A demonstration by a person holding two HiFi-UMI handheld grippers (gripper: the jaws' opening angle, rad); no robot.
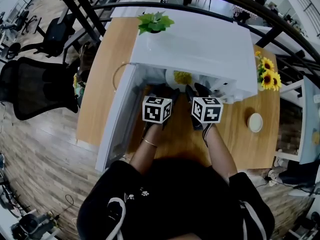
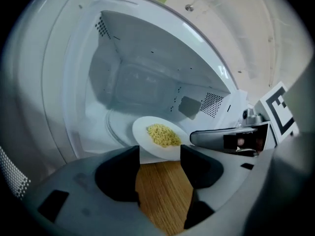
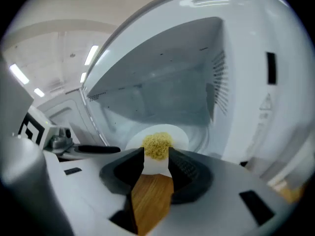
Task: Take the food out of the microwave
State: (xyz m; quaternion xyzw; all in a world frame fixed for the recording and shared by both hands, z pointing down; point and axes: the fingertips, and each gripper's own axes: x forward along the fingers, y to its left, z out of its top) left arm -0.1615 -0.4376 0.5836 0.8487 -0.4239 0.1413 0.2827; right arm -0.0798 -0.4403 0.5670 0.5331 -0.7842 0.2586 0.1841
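Note:
A white microwave [image 1: 200, 49] stands on the wooden table [image 1: 102, 79] with its door [image 1: 117, 119] swung open to the left. A white plate [image 1: 182, 78] with a heap of yellow food [image 2: 162, 134] sits at the front of the cavity, its near rim over the sill. My left gripper [image 1: 162, 91] is at the plate's left, open, the rim just ahead of its jaws [image 2: 160, 161]. My right gripper [image 1: 197, 90] is at the plate's right, open with a narrower gap, and the plate's near edge [image 3: 156, 166] shows between its jaws.
A potted green plant [image 1: 154, 23] stands on top of the microwave. Sunflowers [image 1: 267, 74] and a small round white dish [image 1: 255, 122] are on the table to the right. A black office chair [image 1: 35, 86] stands on the floor at the left.

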